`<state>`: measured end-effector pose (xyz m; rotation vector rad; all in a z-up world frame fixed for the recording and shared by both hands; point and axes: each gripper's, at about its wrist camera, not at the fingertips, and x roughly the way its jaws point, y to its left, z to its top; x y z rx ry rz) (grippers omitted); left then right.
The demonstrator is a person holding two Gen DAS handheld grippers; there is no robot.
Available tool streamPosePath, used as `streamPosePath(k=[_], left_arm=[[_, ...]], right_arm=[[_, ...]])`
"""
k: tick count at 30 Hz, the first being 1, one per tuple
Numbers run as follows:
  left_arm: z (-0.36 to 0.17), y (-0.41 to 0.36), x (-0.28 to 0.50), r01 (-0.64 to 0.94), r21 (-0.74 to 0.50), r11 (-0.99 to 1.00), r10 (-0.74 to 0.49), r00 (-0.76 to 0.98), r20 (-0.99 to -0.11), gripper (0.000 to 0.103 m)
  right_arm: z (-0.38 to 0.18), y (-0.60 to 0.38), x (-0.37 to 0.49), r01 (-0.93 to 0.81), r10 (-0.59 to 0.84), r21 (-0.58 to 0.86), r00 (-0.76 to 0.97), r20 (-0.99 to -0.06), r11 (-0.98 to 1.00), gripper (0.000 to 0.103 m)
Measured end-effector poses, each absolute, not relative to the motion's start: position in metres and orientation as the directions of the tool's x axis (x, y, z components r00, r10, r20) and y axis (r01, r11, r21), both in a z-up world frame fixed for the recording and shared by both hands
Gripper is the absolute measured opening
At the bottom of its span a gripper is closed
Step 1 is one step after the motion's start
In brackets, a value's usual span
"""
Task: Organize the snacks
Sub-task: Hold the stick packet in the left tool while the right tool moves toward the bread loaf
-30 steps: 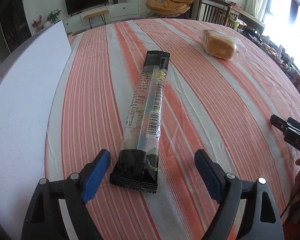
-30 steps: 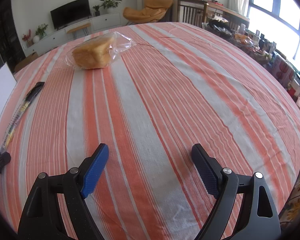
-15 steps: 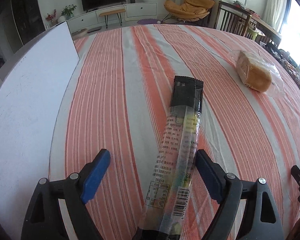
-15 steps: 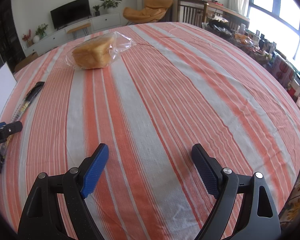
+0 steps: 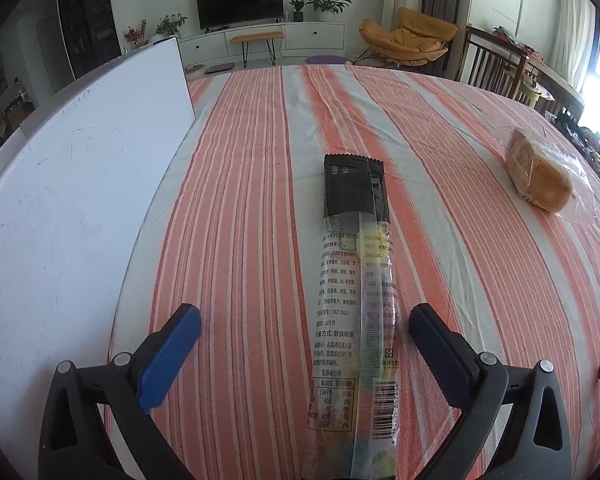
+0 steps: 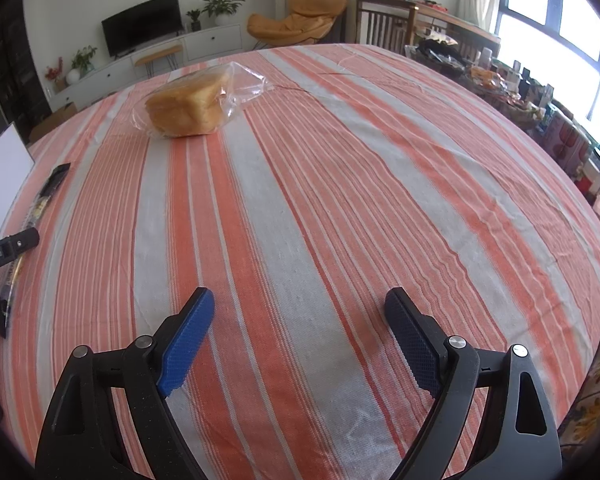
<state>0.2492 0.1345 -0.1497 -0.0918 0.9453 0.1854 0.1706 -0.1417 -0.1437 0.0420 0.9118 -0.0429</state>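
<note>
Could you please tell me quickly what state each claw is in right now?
Left claw: open, just widened; the long clear-and-black snack packet lies between its fingers, ungripped.
Right claw: open, empty, over the striped tablecloth.

My table wears an orange and grey striped cloth (image 6: 340, 208), with a white board (image 5: 72, 184) lying along its left side. Across the room I see a dark television (image 5: 239, 2) on a white wall, above a long white cabinet (image 5: 300, 38) with potted plants (image 5: 324, 0) on top. A small bench (image 5: 258, 40) stands before it. An orange lounge chair (image 5: 408, 38) sits near wooden dining chairs (image 5: 496, 68), and bright daylight pours through the big window (image 6: 556, 36) on the right
</note>
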Motion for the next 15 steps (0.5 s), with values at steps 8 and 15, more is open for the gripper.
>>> streamPosePath(k=[8,15], left_arm=[[-0.149,0.135,0.249,-0.197,0.003,0.980,0.117,0.571,-0.813,0.103],[-0.149,0.135,0.249,-0.197,0.003,0.980,0.117,0.571,-0.812,0.103]], right_arm=[[-0.144,-0.142,0.170,0.053,-0.015,0.022,0.612,-0.791,0.998,0.090],[-0.134,-0.150,0.181,0.089,0.028,0.100,0.593,-0.805,0.991,0.089]])
